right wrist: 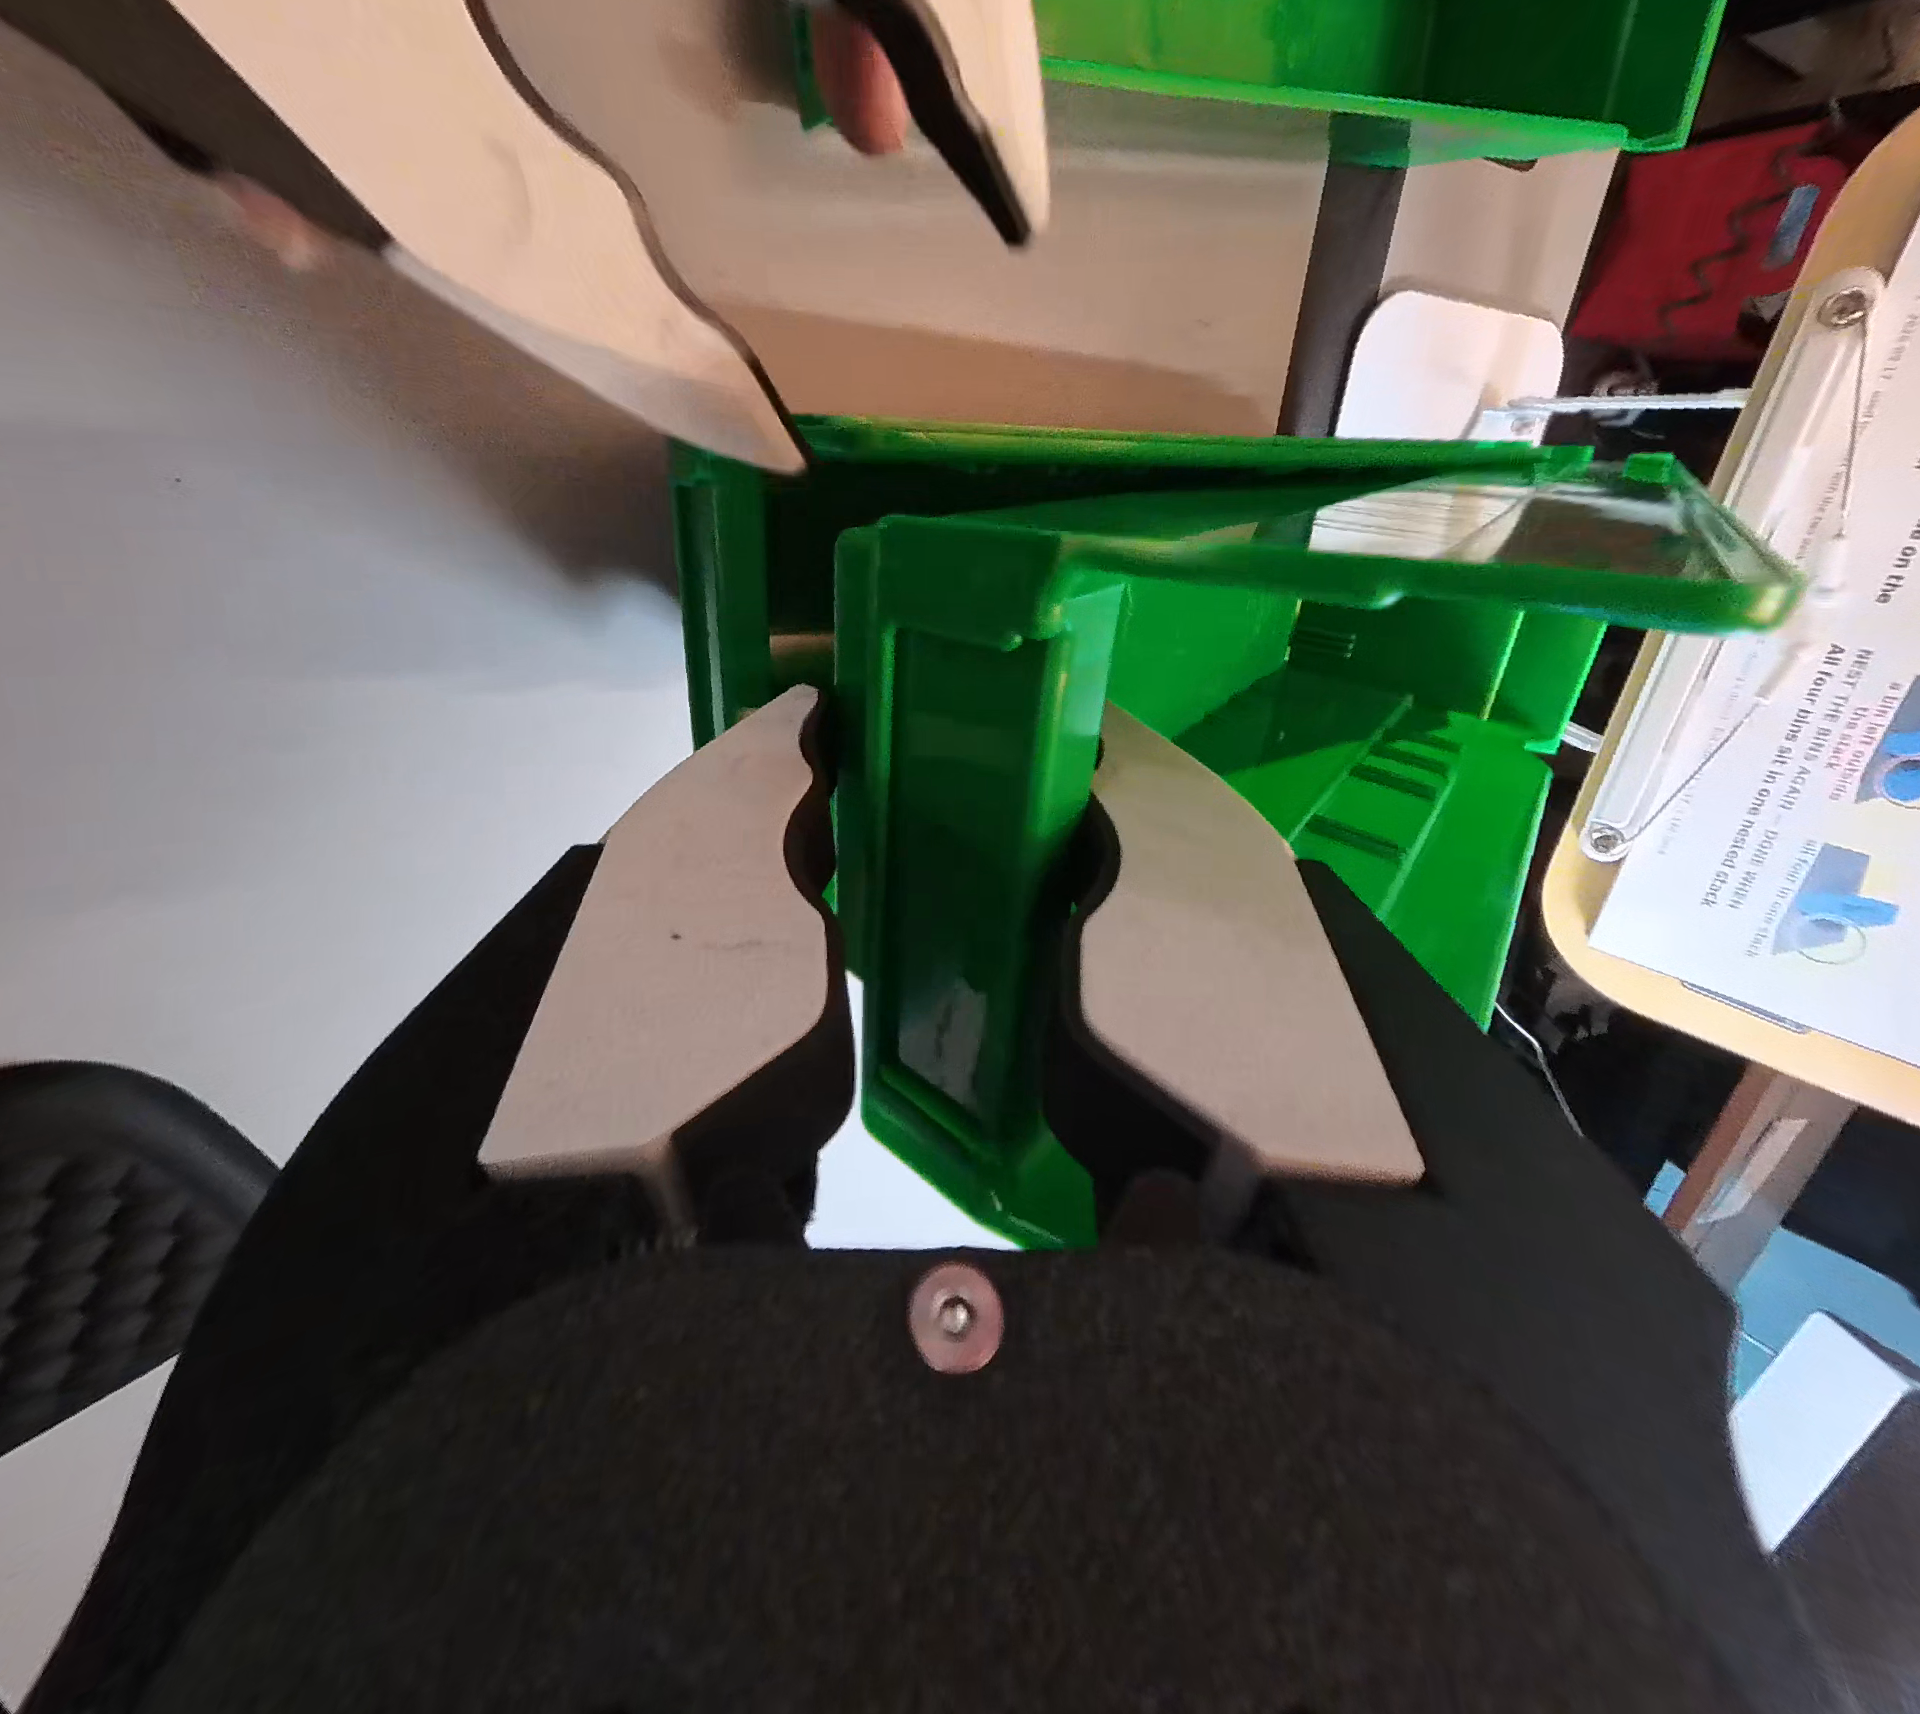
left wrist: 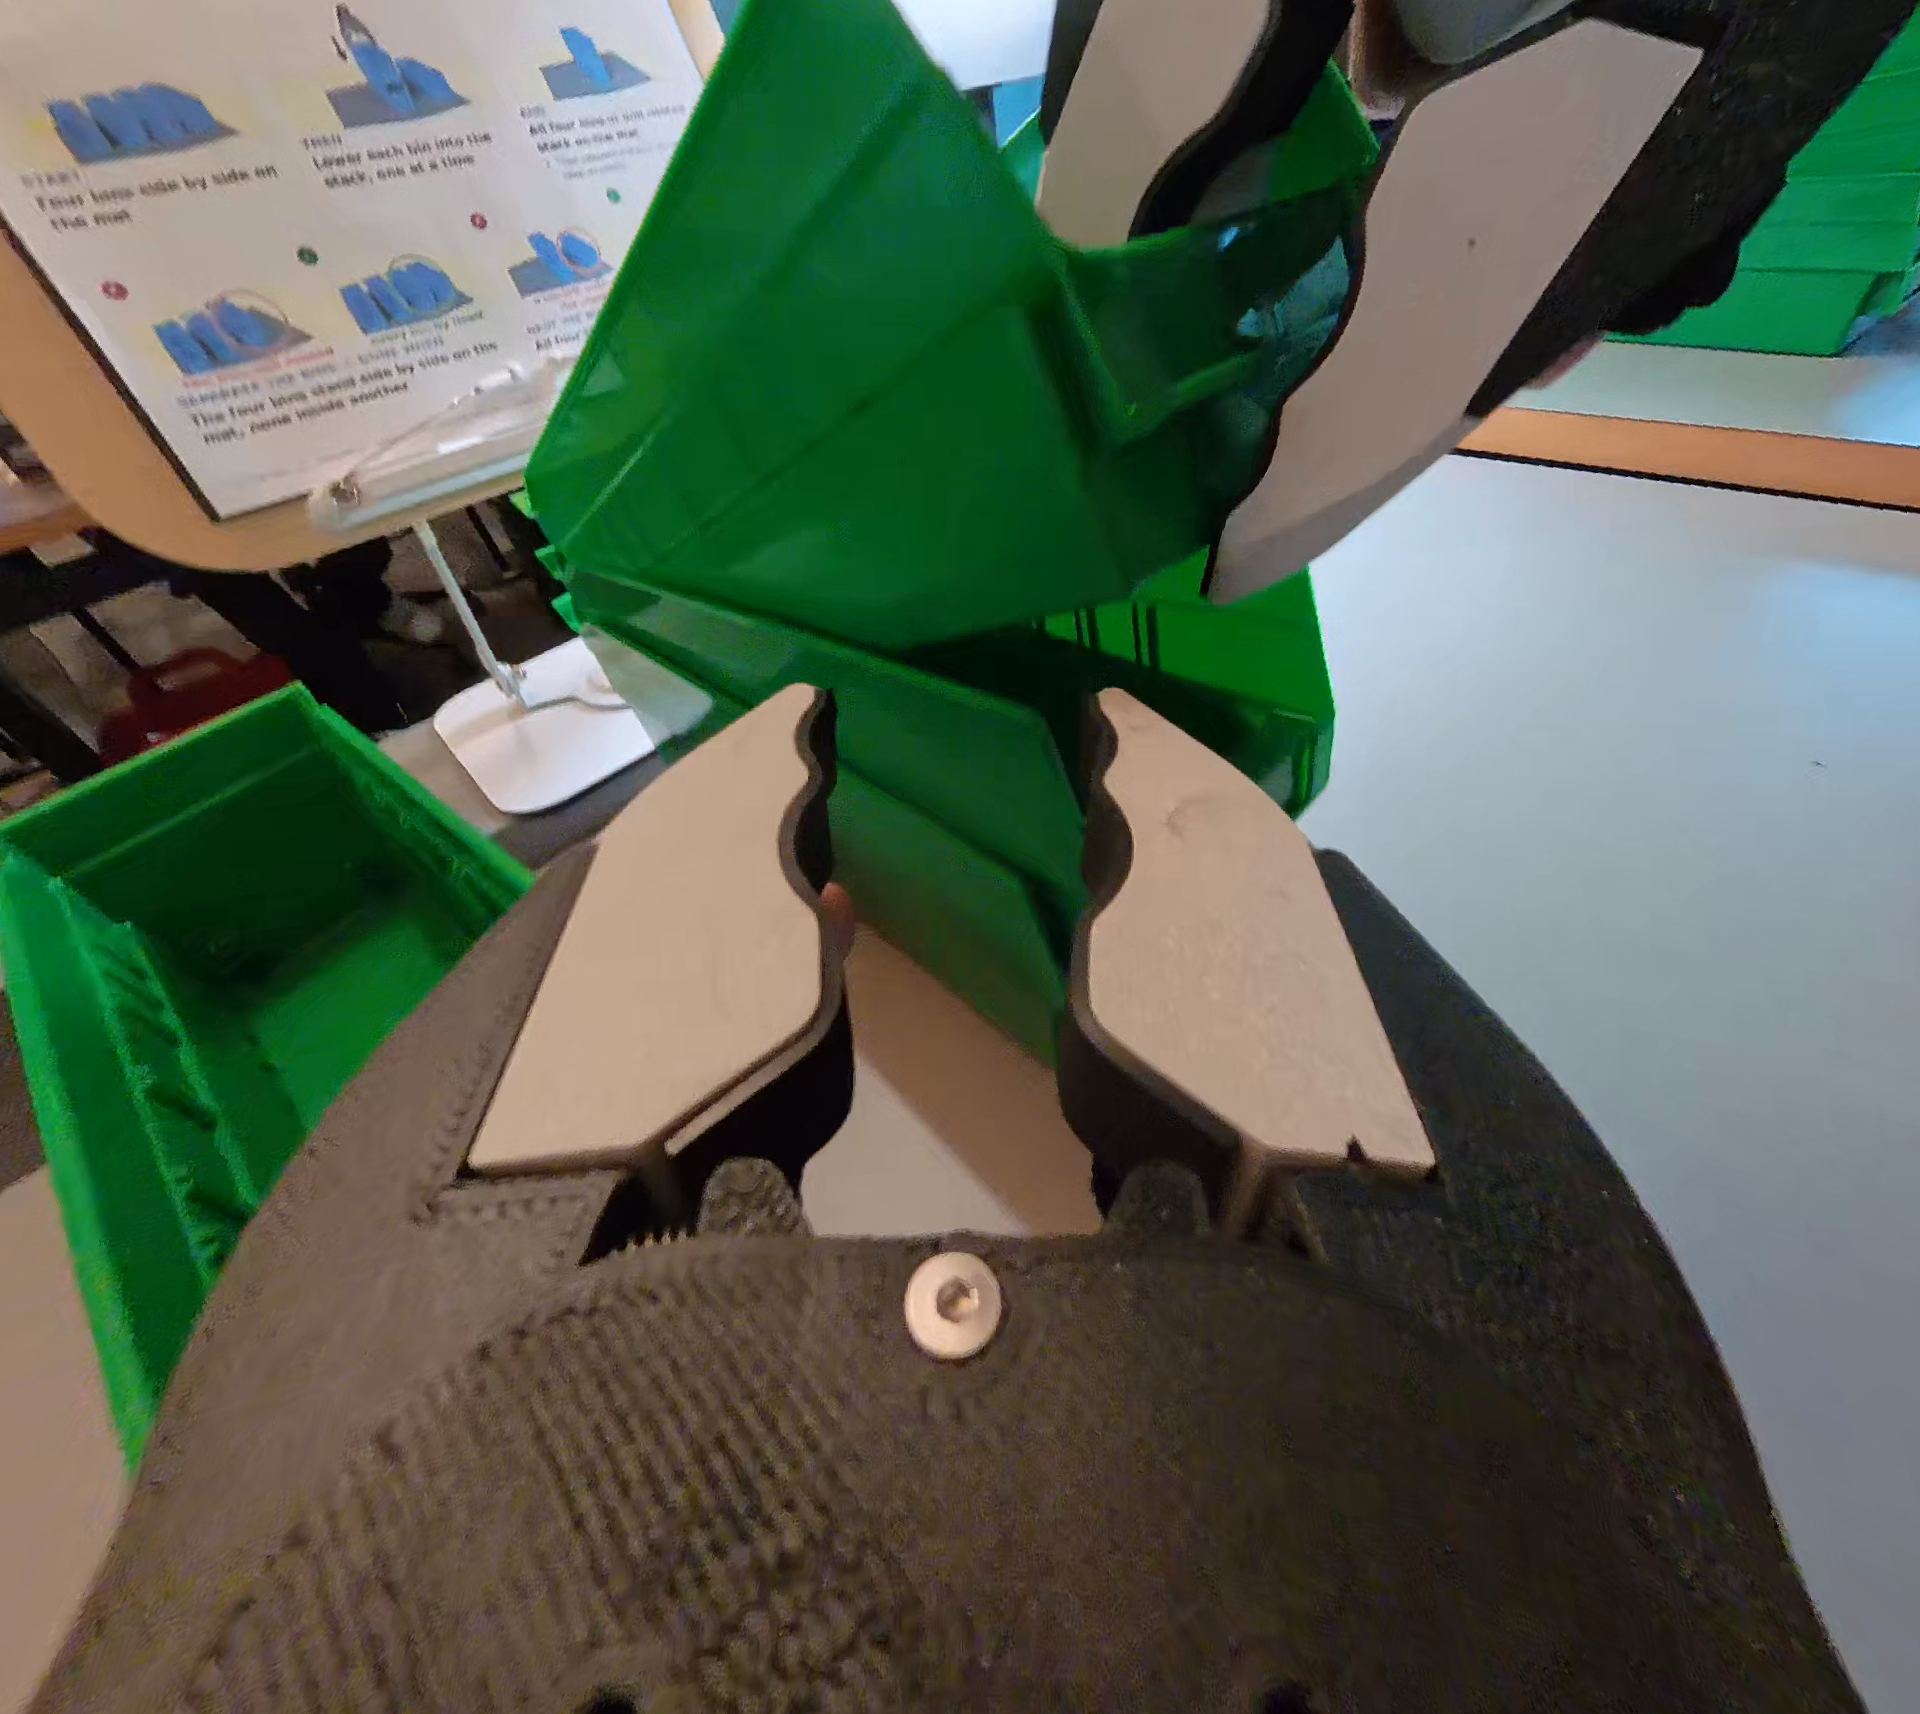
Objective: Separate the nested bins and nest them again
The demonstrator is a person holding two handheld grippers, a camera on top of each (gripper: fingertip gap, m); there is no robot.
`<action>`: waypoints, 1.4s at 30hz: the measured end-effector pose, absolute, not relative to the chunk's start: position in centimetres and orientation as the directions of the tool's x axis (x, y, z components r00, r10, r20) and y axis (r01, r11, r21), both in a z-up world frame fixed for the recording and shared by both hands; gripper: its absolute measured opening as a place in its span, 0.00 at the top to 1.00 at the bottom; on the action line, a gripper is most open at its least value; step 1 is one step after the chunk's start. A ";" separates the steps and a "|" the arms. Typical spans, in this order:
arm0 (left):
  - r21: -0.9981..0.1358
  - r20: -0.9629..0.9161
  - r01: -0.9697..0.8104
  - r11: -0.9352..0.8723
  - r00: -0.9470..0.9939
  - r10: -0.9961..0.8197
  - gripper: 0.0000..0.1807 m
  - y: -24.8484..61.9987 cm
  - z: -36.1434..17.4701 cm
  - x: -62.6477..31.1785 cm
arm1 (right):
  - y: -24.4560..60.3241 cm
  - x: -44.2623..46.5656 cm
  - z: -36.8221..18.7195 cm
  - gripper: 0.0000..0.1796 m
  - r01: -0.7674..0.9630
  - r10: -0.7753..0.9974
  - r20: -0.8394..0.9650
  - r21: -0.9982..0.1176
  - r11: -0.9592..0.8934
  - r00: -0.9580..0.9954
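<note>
Two tools share the work: your right tool (right wrist: 961, 817) clenches the tilted top bin (left wrist: 862, 376) while your left tool (left wrist: 956, 791) pins the stack (left wrist: 935, 833); next, pull clear.

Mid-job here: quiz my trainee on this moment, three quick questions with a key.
1. True or false: the right gripper is open and empty.
2. The lifted bin is: A level, B tilted, C fully nested.
3. What colour is the loose bin beside the left gripper?
Key: 1 false, it is shut on the lifted bin. 2 B. 3 green.
</note>
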State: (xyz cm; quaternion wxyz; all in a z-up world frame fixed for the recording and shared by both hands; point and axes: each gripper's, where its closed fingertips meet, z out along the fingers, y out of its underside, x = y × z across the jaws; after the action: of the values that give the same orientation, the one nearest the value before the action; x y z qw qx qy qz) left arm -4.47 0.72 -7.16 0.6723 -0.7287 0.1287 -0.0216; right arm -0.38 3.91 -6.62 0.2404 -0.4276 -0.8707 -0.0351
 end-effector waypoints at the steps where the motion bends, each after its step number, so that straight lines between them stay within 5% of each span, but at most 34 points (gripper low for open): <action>1: -0.987 -0.124 -0.143 -0.074 0.967 -0.221 0.75 0.1 -7.4 -4.6 | 3.9 -0.3 -6.5 0.77 0.760 0.729 0.450 -0.152 0.632 -0.516; 33: -0.969 -0.079 -0.139 -0.207 0.959 -0.272 0.73 -4.3 -13.6 -4.9 | 5.7 -0.7 3.7 0.76 0.789 0.842 0.240 -0.298 0.537 -0.483; 42: -0.971 -0.084 -0.140 -0.196 0.959 -0.270 0.73 -4.4 -13.3 -4.8 | 7.3 -1.0 7.4 0.79 0.768 0.808 0.405 -0.308 0.562 -0.429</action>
State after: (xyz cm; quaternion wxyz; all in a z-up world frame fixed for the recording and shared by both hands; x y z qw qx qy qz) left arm -4.82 -4.45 -13.32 0.6200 -0.7714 0.1332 -0.0524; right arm -0.97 7.27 7.41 0.2607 -0.4665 -0.8444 0.0383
